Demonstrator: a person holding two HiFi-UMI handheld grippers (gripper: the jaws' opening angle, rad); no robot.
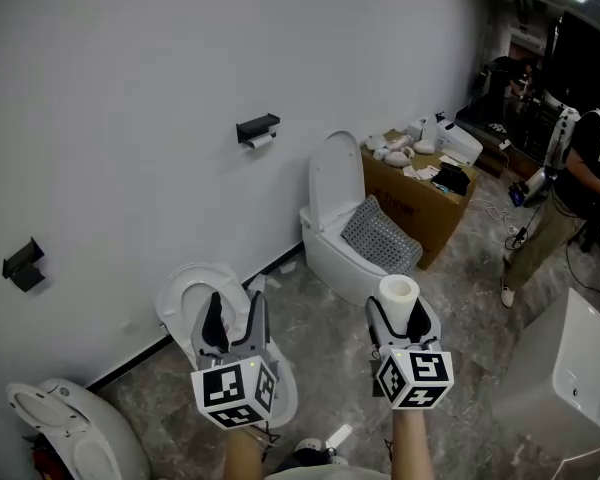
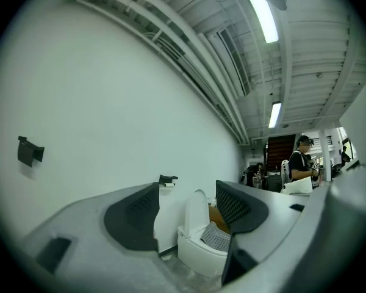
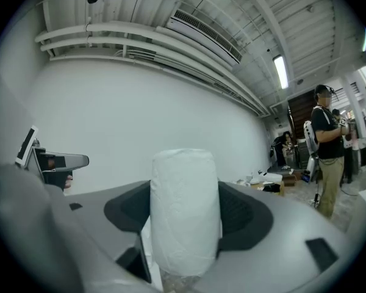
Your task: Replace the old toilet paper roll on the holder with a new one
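Note:
A black wall holder (image 1: 257, 126) carries the old, thin toilet paper roll (image 1: 261, 141); the holder (image 2: 167, 179) also shows far off between the jaws in the left gripper view. My right gripper (image 1: 398, 318) is shut on a new white toilet paper roll (image 1: 398, 292), held upright. In the right gripper view that roll (image 3: 184, 209) fills the gap between the dark pads. My left gripper (image 1: 232, 320) stands open with nothing between its fingers (image 2: 134, 215). Both grippers point level toward the wall, well short of the holder.
A second black holder (image 1: 23, 264) hangs lower left on the wall. Below and ahead stand several white toilets (image 1: 340, 238). A cardboard box (image 1: 420, 203) with small items is at the back right. A person (image 1: 570, 188) stands at the right, near a white tub (image 1: 570, 388).

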